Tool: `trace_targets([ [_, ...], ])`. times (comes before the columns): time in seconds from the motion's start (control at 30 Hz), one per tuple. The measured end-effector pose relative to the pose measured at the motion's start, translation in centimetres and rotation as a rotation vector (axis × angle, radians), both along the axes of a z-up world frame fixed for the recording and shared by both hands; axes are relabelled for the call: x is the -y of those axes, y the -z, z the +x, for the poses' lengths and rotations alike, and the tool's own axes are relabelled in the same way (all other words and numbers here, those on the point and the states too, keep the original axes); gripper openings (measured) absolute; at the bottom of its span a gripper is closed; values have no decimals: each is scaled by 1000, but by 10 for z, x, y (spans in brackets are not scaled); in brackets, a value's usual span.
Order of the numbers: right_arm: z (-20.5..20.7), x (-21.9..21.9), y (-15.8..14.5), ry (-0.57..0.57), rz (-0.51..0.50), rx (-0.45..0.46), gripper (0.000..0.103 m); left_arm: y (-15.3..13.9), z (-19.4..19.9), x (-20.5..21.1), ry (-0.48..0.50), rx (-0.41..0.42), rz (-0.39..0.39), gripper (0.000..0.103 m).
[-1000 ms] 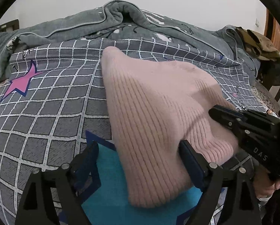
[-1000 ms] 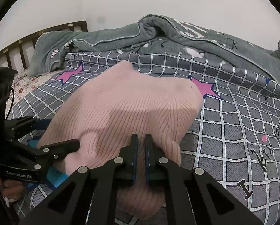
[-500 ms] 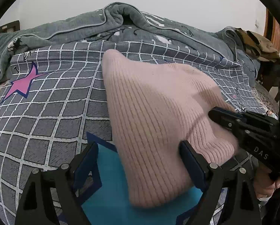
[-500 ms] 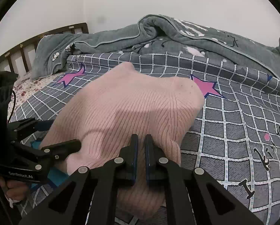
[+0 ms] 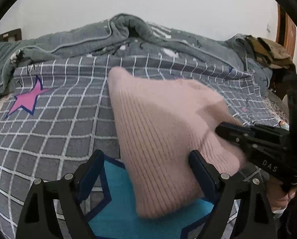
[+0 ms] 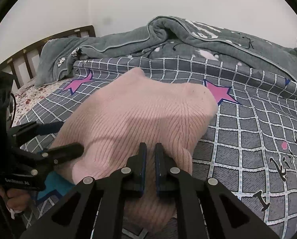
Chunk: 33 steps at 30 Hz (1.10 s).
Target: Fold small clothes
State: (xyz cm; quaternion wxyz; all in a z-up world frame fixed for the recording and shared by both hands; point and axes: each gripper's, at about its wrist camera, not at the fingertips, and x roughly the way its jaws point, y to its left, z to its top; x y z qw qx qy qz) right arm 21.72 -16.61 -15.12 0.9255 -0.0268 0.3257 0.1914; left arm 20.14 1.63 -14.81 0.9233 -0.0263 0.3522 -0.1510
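pink knit hat (image 5: pixel 158 139) on checked quilt (image 5: pixel 58 129): brim end between wide-open left gripper (image 5: pixel 146 171), crown pointing away; right gripper (image 6: pixel 150 159) pinching brim.

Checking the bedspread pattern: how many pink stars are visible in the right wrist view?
2: one pink star left of the pink knit, one at its right corner. The knit may hide more.

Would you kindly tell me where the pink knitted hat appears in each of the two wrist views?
Left wrist: pink knitted hat centre, running to lower right.
Right wrist: hat centre, reaching the bottom edge.
Shared landmark: crumpled grey blanket behind it.
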Motion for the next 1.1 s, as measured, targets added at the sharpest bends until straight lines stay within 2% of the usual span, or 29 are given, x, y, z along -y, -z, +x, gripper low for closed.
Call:
trace_targets([
  [0.17,1,10,-18,-3,73,-33,11,-20,4,-12,-41,53,-10,87],
  [0.23,2,14,-27,3,89,-16,13,-29,9,-15,-62,76,0,86],
  [0.4,1,19,-46,52,59,40,34,-52,22,-19,-114,109,31,86],
  [0.6,4,29,-61,104,27,71,35,-62,28,-29,-176,86,71,86],
  [0.77,6,33,-69,133,6,74,35,-63,34,-35,-200,58,14,86],
  [0.9,15,30,-70,137,-15,61,36,-63,43,-28,-190,61,20,86],
  [1.1,38,25,-60,107,22,-5,36,-60,67,-8,-135,46,34,86],
])
